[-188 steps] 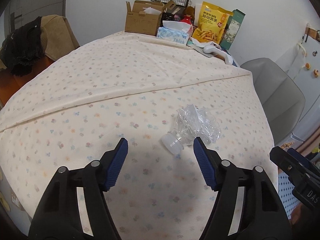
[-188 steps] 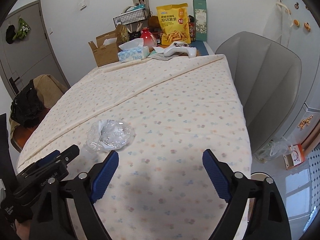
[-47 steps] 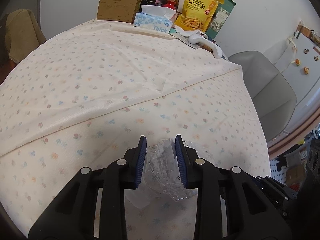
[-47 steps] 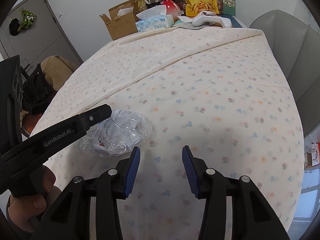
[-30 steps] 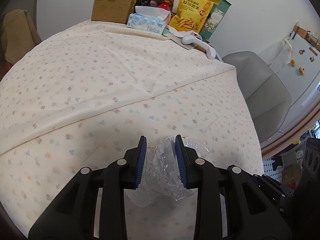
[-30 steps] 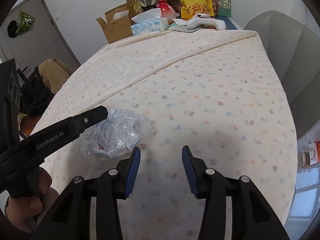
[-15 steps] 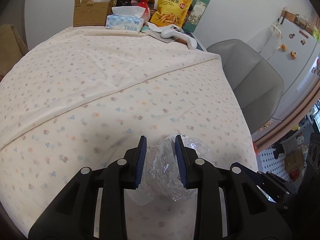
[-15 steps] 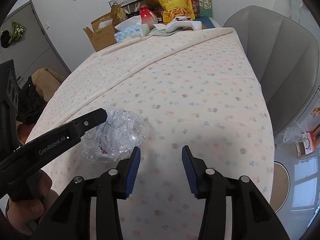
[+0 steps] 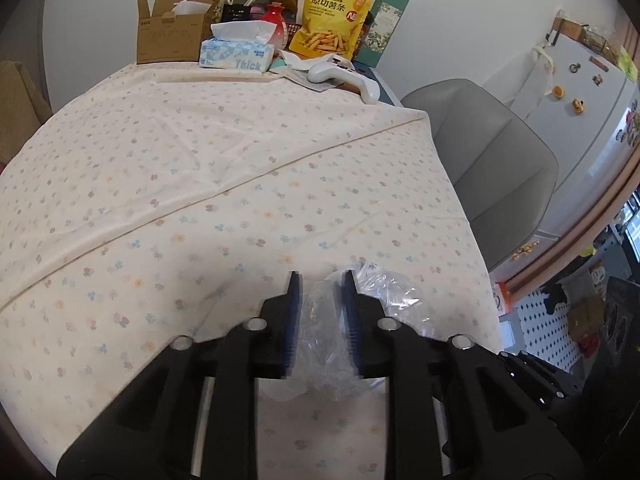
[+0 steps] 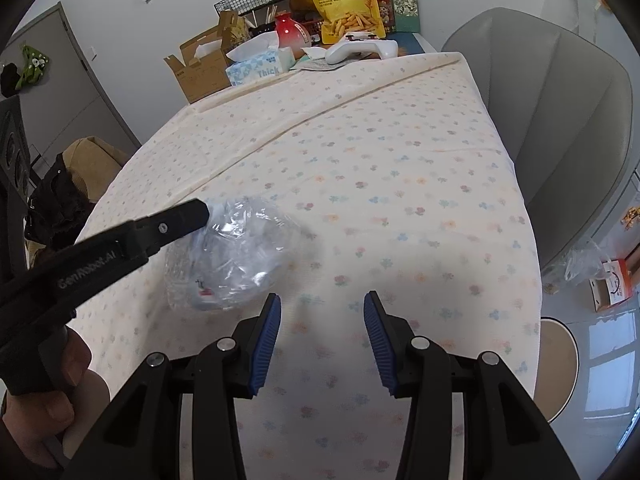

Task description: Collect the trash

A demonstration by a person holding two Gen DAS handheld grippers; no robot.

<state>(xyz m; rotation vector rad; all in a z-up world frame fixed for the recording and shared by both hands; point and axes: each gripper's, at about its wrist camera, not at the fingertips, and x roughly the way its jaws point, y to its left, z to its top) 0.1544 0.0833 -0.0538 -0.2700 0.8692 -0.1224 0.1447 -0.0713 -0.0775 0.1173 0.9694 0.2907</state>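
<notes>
A crumpled clear plastic bottle point(image 9: 320, 332) is squeezed between the blue pads of my left gripper point(image 9: 319, 280), which is shut on it and holds it just above the flowered tablecloth point(image 9: 200, 184). In the right wrist view the same crushed bottle point(image 10: 236, 256) hangs off the tip of the left gripper point(image 10: 192, 216), whose handle a hand point(image 10: 52, 392) holds at the lower left. My right gripper point(image 10: 320, 304) stands open to the right of the bottle, nothing between its fingers.
At the table's far end stand a cardboard box point(image 9: 176, 36), a tissue box point(image 9: 236, 54), a yellow snack bag point(image 9: 336, 16), a red jar point(image 10: 290, 32) and a white game controller point(image 9: 344, 76). A grey chair point(image 9: 492, 160) stands at the right edge; a carton point(image 10: 612, 284) lies on the floor.
Both grippers have drifted right along the table toward the grey chair, the left one carrying the crushed bottle. The left jaws look slightly tighter on it. The right jaws keep the same gap.
</notes>
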